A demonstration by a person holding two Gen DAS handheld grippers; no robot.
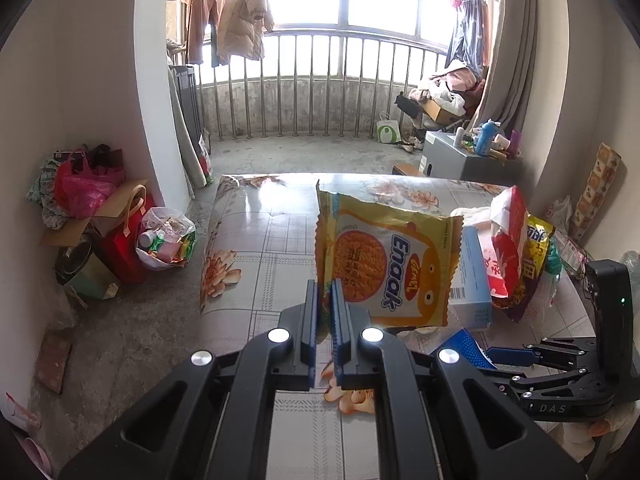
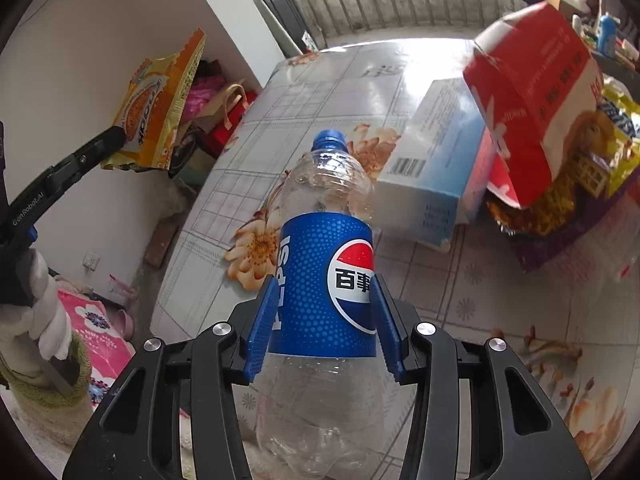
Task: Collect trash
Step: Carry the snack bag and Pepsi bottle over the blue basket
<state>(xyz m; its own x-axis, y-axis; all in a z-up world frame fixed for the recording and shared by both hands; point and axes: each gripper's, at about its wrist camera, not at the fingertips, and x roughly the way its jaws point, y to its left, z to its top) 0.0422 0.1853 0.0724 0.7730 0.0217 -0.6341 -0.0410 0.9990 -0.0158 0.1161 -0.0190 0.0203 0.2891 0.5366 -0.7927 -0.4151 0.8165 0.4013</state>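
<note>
A torn yellow-orange Enaak noodle snack wrapper [image 1: 388, 264] hangs above the flowered table [image 1: 260, 240], pinched at its lower left corner by my left gripper [image 1: 326, 300], which is shut on it. The right wrist view shows the same wrapper [image 2: 156, 120] held up at the left by the left gripper [image 2: 114, 136]. My right gripper [image 2: 324, 300] is shut on an empty clear Pepsi bottle [image 2: 324, 248] with a blue cap, its blue pads [image 2: 264, 320] pressing both sides of the blue label. In the left wrist view the right gripper [image 1: 492, 356] sits low at the right.
A pale blue box [image 2: 432, 168], a red and white carton [image 2: 532, 92] and yellow snack bags [image 2: 616, 132] crowd the table's right side. A white bag full of rubbish [image 1: 166, 240] lies on the floor left of the table. A gloved hand [image 2: 44, 312] holds the left gripper.
</note>
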